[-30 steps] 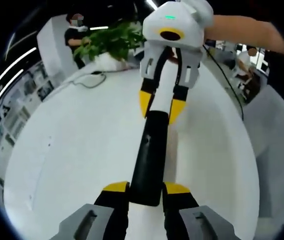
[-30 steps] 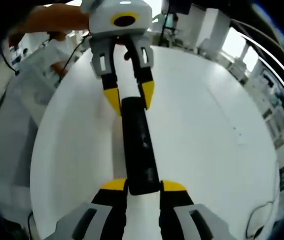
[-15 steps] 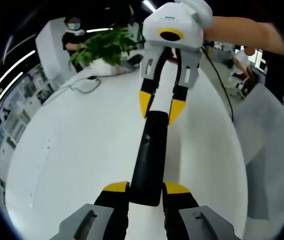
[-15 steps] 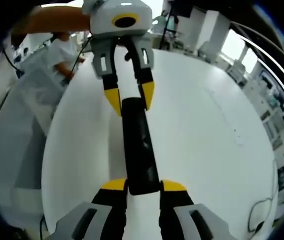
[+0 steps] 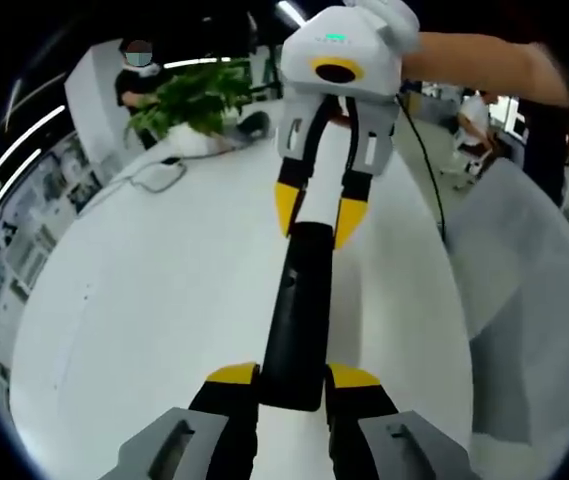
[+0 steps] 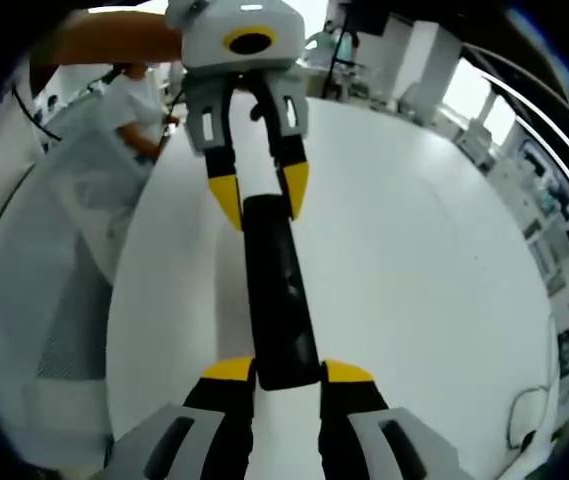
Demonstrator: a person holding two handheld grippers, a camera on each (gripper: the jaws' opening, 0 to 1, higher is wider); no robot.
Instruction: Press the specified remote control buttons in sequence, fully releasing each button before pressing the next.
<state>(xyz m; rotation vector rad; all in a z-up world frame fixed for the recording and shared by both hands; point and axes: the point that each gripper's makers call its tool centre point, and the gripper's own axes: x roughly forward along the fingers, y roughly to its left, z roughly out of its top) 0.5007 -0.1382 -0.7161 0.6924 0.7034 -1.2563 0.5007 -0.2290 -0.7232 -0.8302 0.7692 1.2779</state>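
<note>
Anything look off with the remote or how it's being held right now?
Nothing is spilled or damaged. One oddity: the black remote is clamped at both ends, left gripper near, right gripper far, above the white table, leaving no fingers free to press buttons.

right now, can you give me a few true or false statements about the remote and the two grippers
1. The black remote control is held at both ends. True: the left gripper and the right gripper each clamp one end.
2. The remote lies flat on the white table. False: both grippers hold it.
3. A leafy green plant stands at the table's far side. True.
4. The right gripper's jaws are spread wide, clear of the remote. False: they close on its end.
</note>
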